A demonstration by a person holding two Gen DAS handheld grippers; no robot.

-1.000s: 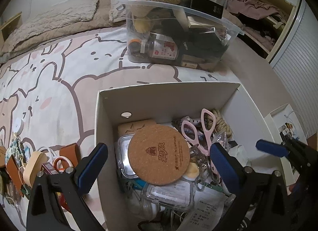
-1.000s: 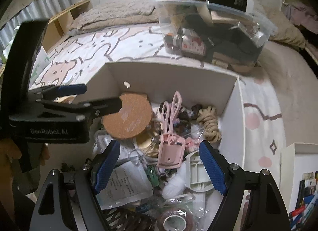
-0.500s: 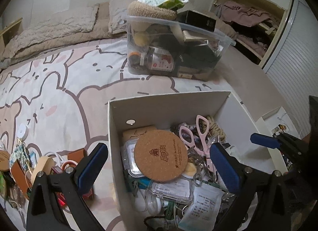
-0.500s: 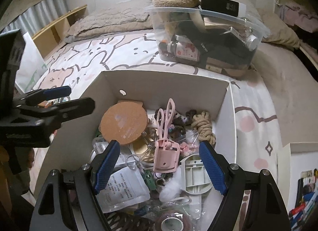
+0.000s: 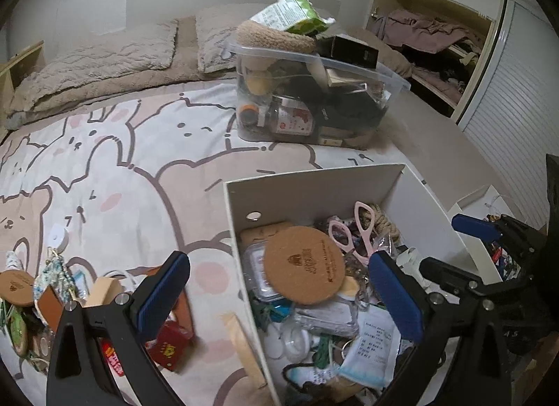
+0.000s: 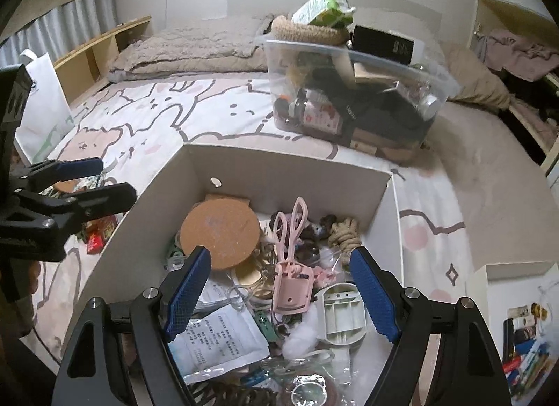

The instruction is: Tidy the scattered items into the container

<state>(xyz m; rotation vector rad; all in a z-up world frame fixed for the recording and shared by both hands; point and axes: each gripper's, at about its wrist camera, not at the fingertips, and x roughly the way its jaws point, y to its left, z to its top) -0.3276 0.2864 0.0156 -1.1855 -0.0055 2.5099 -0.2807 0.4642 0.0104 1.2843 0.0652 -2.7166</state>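
2 grippers empty | left gripper (image 5: 276,287) and right gripper (image 6: 279,287) both spread wide | white box (image 5: 314,181) on bed, nearly full | loose items (image 5: 45,287) lie left of it; red packet (image 5: 169,345) likely light, stiff; pinch its flat faces

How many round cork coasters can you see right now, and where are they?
2. One cork coaster lies on top of the clutter inside the white box. Another coaster lies on the bed at the far left edge, among the scattered items. More may be buried underneath.
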